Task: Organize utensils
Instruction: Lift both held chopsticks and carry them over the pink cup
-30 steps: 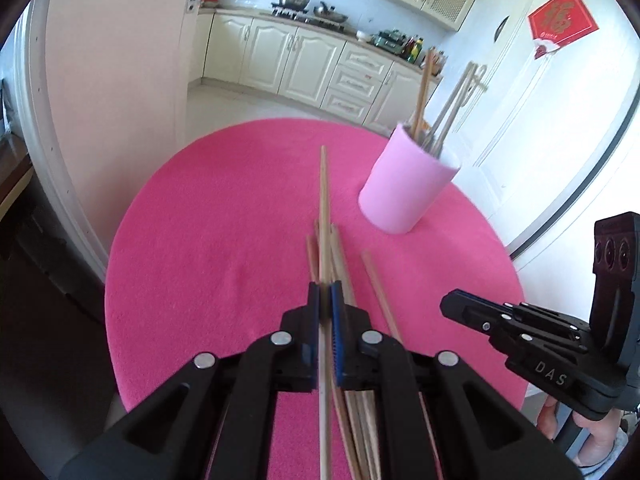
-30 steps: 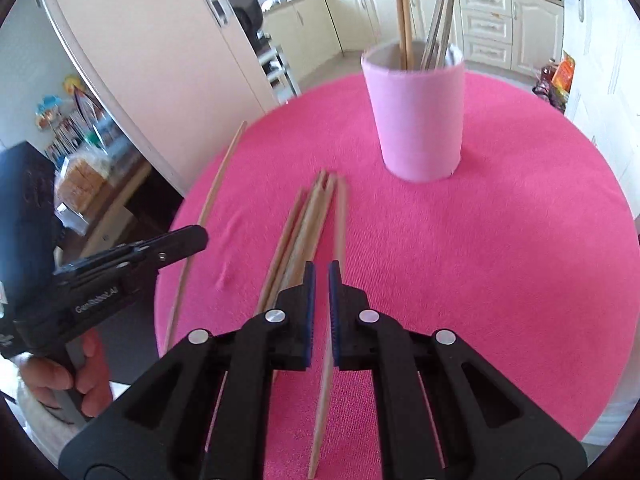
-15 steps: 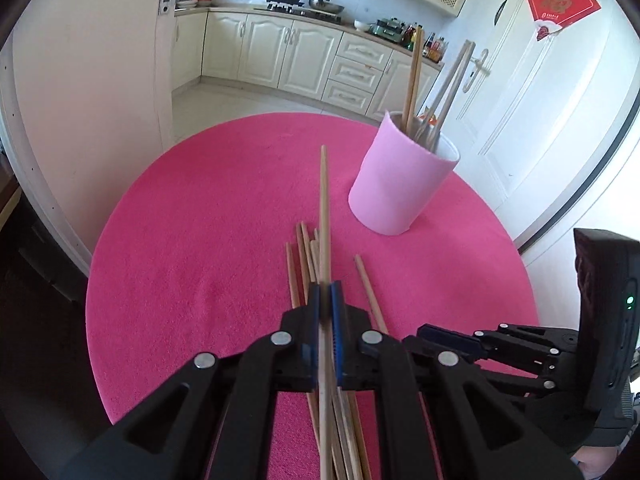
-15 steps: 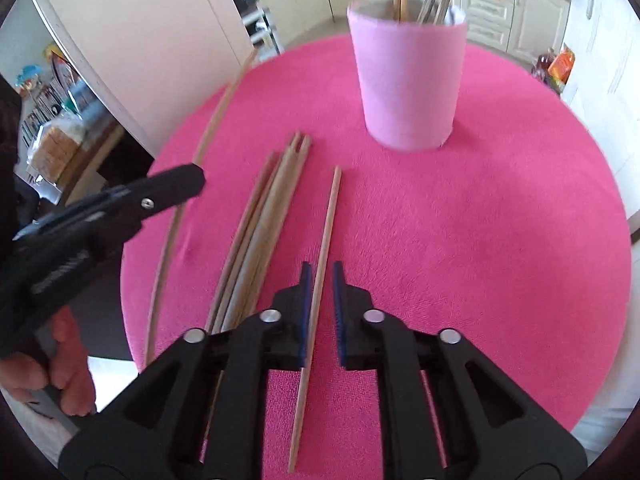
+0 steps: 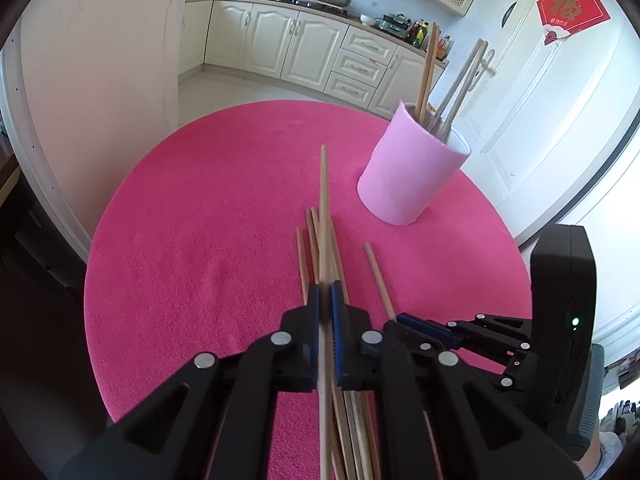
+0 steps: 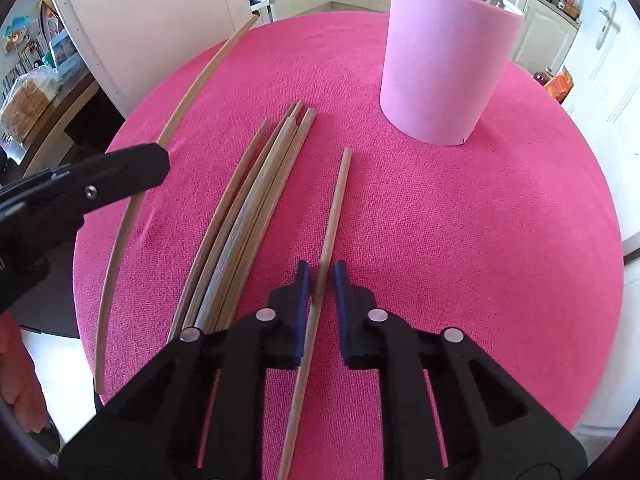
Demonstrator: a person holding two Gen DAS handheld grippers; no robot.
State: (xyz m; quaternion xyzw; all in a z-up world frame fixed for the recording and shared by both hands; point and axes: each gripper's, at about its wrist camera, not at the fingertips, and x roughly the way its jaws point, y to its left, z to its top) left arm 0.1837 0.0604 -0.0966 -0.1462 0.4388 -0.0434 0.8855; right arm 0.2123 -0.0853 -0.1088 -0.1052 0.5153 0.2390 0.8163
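Left gripper [image 5: 325, 294]: jaws clamping one chopstick [image 5: 323, 200], lifting it above the pile [image 6: 248, 216].
Right gripper [image 6: 320, 276]: jaws closing around a lone chopstick [image 6: 334, 208], a gap showing, lying on the pink surface [image 6: 460, 240].
Pink holder [image 6: 444, 64]: standing beyond, holding chopsticks.

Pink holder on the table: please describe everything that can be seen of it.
The pink holder is a plain cylinder, pale pink and matt outside, whitish at the inside of the rim, with an open top. It stands upright on the magenta tablecloth. Several wooden chopsticks stand in it and lean out over its rim. The loose chopsticks on the cloth lie apart from it, their ends towards it. Nothing else touches it.
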